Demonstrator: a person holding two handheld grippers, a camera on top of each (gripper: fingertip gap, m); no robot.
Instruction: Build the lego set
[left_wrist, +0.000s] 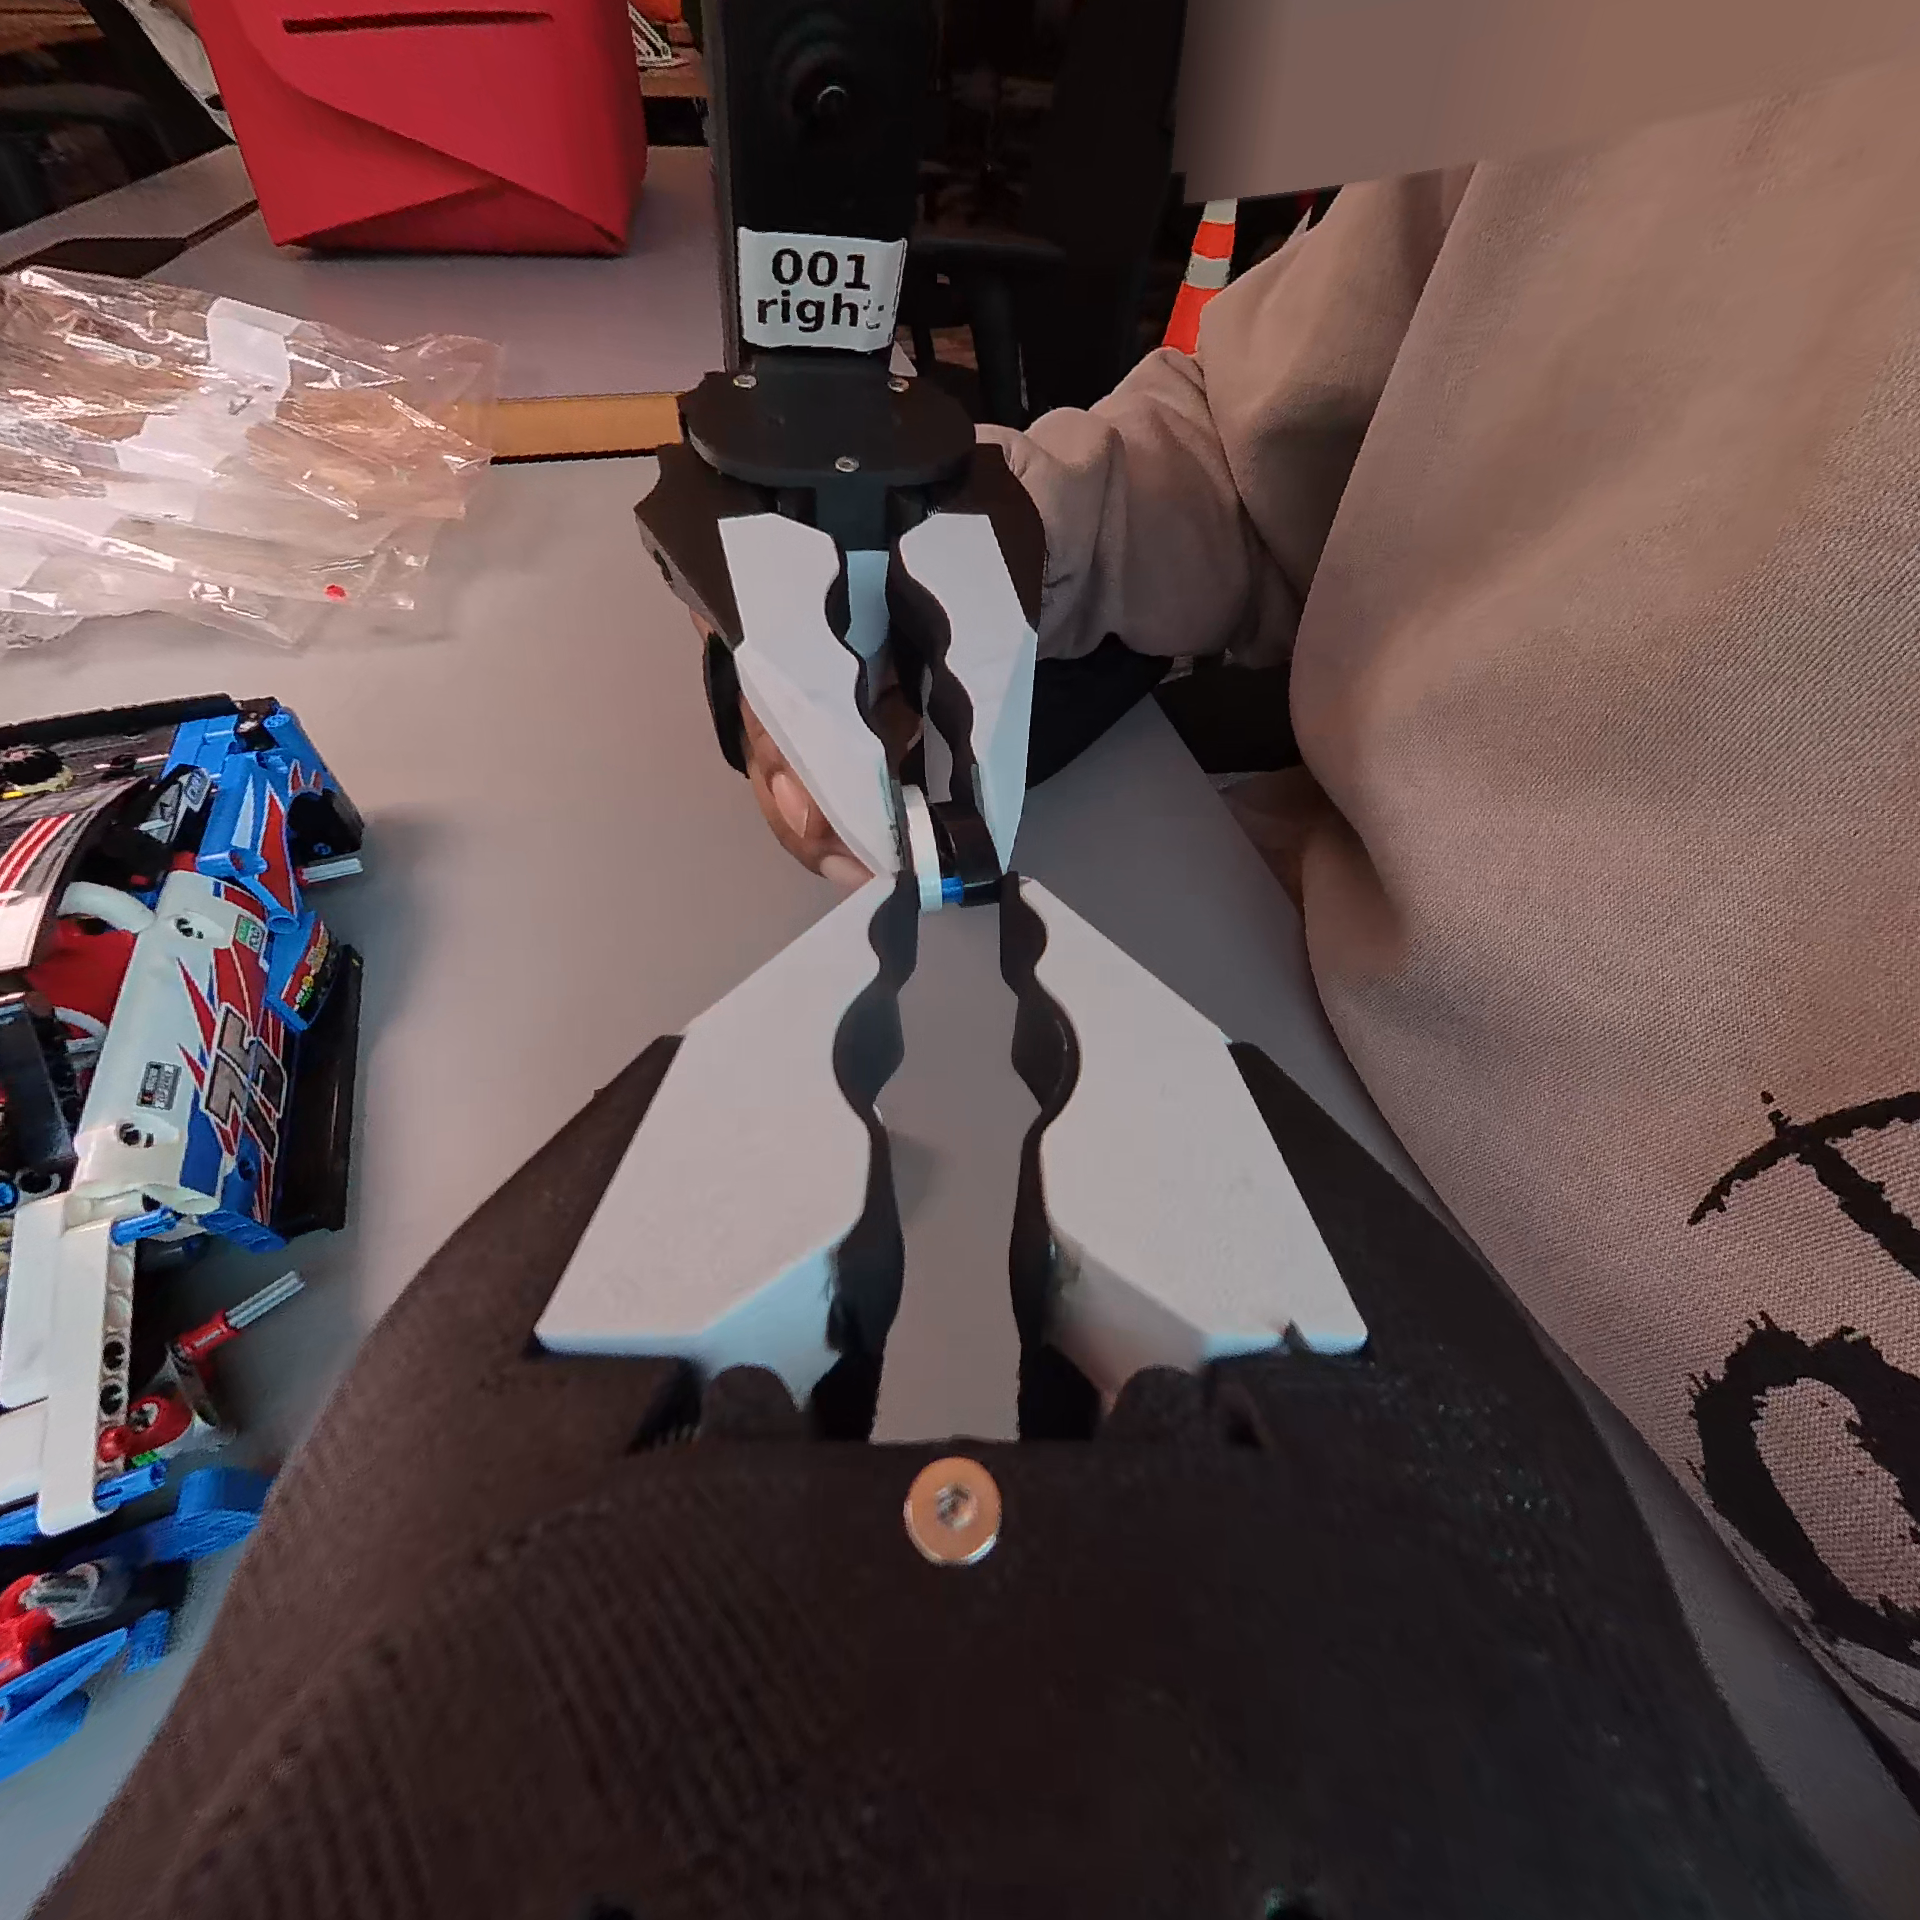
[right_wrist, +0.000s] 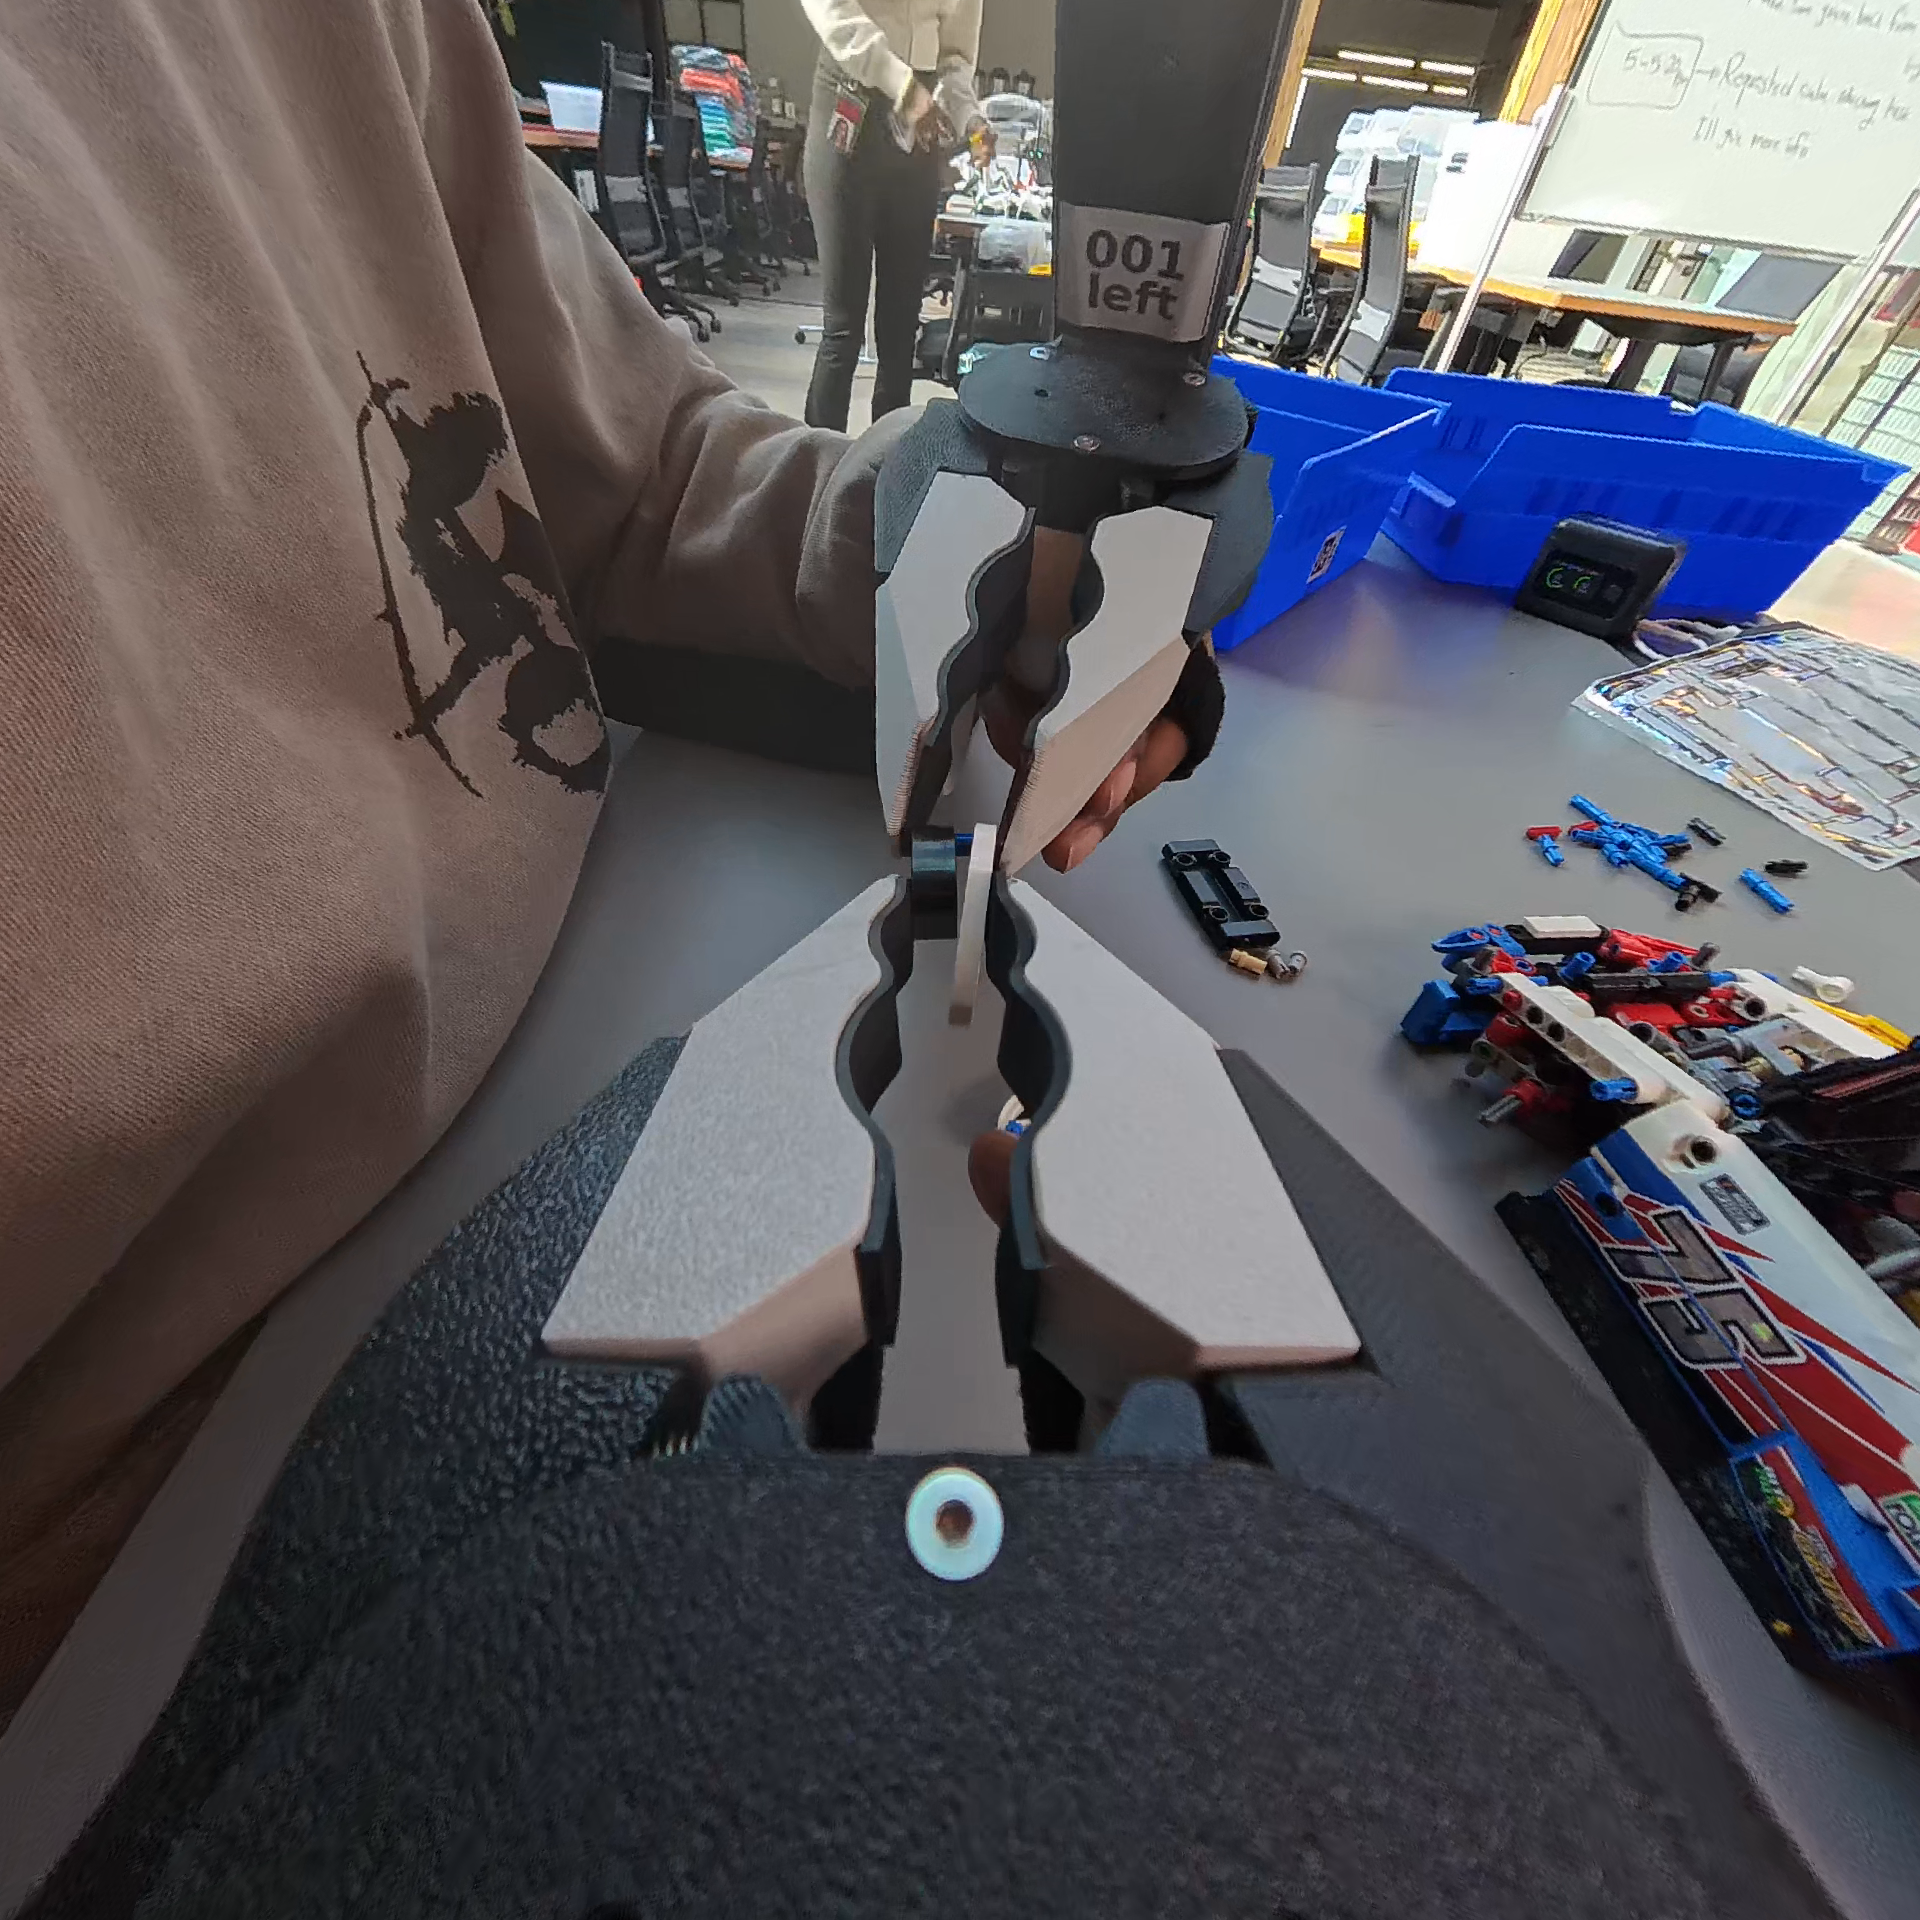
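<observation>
My two grippers meet tip to tip over the grey table, close to the person's beige sweatshirt. Between them is a small lego assembly: a white beam (left_wrist: 920, 847), a black piece (left_wrist: 971, 842) and a blue pin (left_wrist: 961, 890). My right gripper (right_wrist: 951, 885) is shut on the white beam (right_wrist: 971, 935) and black piece (right_wrist: 933, 868). My left gripper (left_wrist: 956, 894) is shut on the same assembly's near end. The partly built blue, white and red lego car (left_wrist: 156, 1039) lies to the left of the left gripper; in the right wrist view the car (right_wrist: 1766, 1299) lies to the right.
Loose blue pins (right_wrist: 1631, 842), a black part (right_wrist: 1221, 894) and a printed sheet (right_wrist: 1766, 738) lie on the table. Blue bins (right_wrist: 1558, 488) and a small black device (right_wrist: 1600, 587) stand behind. Plastic bags (left_wrist: 208, 447) and a red box (left_wrist: 436, 114) are far left. A person (right_wrist: 883, 208) stands behind. Less than 4 cm separates the two grippers' tips. The car (right_wrist: 1766, 1299) is about 20 cm from both grippers' fingertips. It is also in sight in the left wrist view (left_wrist: 197, 1046).
</observation>
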